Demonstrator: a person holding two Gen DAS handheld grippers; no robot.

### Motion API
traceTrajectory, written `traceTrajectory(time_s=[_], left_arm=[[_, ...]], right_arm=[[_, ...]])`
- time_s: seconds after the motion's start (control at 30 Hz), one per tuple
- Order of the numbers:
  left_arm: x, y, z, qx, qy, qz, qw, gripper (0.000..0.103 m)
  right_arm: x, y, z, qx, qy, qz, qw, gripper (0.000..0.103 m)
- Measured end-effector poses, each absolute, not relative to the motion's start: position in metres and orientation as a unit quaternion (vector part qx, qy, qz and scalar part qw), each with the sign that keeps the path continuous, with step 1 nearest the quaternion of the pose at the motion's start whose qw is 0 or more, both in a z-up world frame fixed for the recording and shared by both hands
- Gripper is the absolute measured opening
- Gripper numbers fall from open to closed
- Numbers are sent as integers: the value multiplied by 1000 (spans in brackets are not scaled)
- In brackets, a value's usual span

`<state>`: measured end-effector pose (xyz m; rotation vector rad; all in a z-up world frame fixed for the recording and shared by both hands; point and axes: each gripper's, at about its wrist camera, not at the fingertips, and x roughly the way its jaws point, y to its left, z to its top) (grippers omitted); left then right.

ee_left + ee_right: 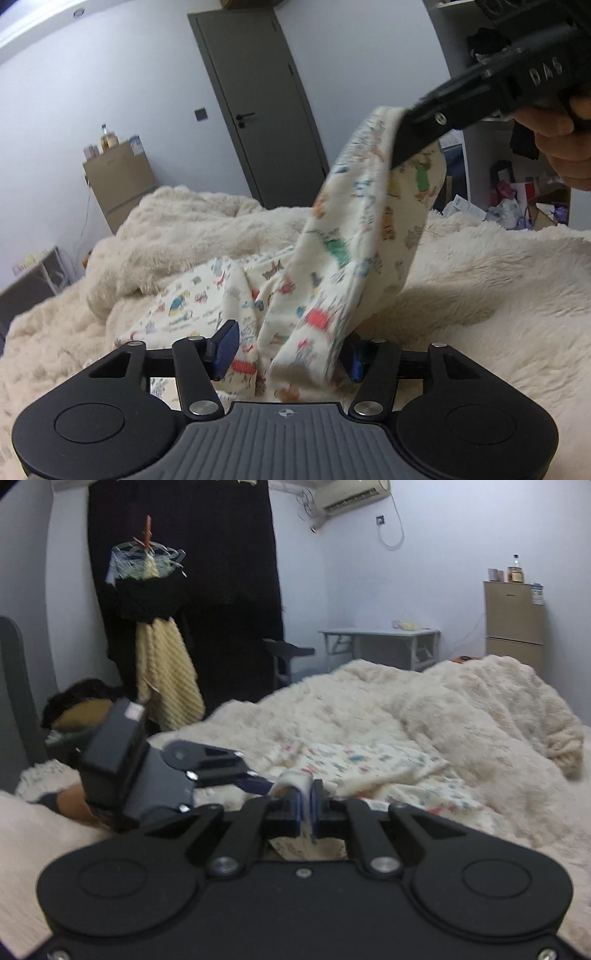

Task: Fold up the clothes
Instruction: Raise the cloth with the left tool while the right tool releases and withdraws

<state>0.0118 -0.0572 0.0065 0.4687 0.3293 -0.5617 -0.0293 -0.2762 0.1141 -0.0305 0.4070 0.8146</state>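
Note:
A cream garment point(332, 258) with small coloured prints lies crumpled on the bed. One part of it is lifted in a long strip. In the left wrist view my right gripper point(397, 147) is shut on the strip's top edge, held high at the upper right by a hand point(561, 147). The strip hangs down between the blue pads point(225, 347) of my left gripper point(290, 354), which stands half open; the left pad is clear of the strip. In the right wrist view the right gripper point(304, 805) pinches a fold of the garment point(369, 760), with the left gripper point(266, 784) just beside it.
A fluffy cream blanket point(480, 277) covers the bed and is bunched up behind the garment. Beyond it are a grey door point(258, 110), a tan cabinet point(118, 184), a small table point(380, 646), a hanging yellow towel point(162, 672) and clutter point(517, 199) by the far right.

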Motion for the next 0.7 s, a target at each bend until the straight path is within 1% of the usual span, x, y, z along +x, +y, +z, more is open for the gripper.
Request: traceTrajectory(time_s=[0.03,0.07,0.1,0.13,0.17,0.2,0.23,0.27,0.43,0.5,0.63,0.7], left_arm=[[11,-57,7,227,157,-273,922,36],[11,-57,8,224,155,-273,922,18],[12,-54,9,214,157,-274,924,12],[13,-53,9,208,156,-274,926,9],[13,-45,14,190,148,-270,932,7],[13,-38,18,173,140,-267,938,7],[13,-33,22,159,135,-266,941,6],[15,-16,33,124,128,-266,947,6],[23,64,88,-10,81,-248,965,6],[21,113,119,-68,46,-225,971,6],[17,167,154,-77,-1,-147,986,6],[23,191,167,-72,-9,-103,992,6]], right_arm=[[-32,-273,115,-19,193,402,895,4],[-35,-270,115,-30,191,408,893,6],[-35,-268,115,-36,190,409,892,8],[-36,-267,115,-41,194,408,891,10],[-36,-267,114,-45,197,408,891,21],[-36,-268,113,-48,199,408,890,39],[-35,-271,113,-48,200,404,891,46],[-33,-274,112,-47,201,399,893,51],[-23,-284,103,-50,215,357,907,51],[-15,-284,94,-65,229,324,916,51],[-1,-272,69,-103,251,298,915,54],[5,-267,60,-118,259,291,913,54]])
